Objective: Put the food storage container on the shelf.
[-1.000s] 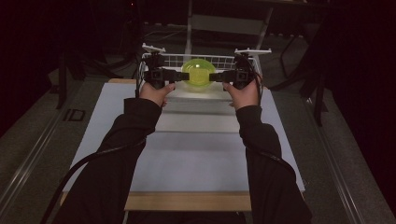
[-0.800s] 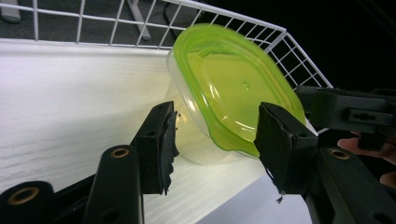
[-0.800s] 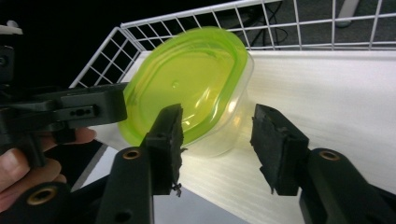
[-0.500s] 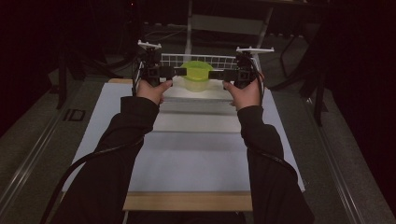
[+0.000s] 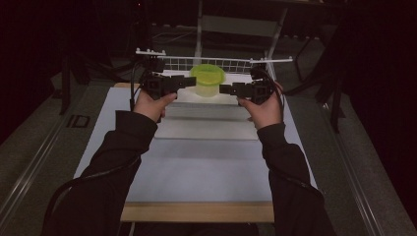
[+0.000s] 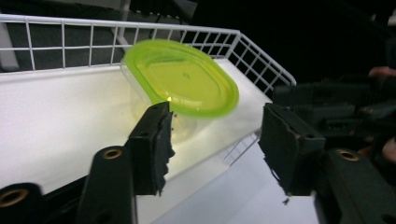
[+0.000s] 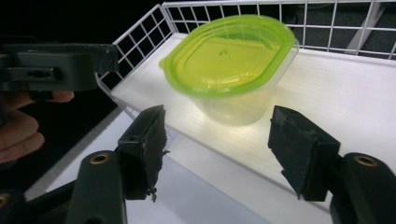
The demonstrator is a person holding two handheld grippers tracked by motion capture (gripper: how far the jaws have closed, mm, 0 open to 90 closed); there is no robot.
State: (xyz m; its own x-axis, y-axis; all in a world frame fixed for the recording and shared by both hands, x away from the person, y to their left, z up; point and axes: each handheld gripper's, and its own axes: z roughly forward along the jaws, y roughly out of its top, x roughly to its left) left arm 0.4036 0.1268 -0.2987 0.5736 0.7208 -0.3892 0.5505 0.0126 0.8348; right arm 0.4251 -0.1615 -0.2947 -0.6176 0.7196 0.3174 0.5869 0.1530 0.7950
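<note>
Green-lidded clear container now sits in wire tray at table's far end, released: left gripper & right gripper jaws have just been opening, empty, backed off vs. 1 s ago — placement looks done.

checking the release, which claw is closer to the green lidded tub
Left, narrowly. The left claw sits just off the tub at its left, the right claw a little further off at its right. Both have just been opening, nothing between them.

One tub, clear, one green lid on it. One white wire tray. Two grippers: left gripper, right gripper. Two hands. One worktop.
</note>
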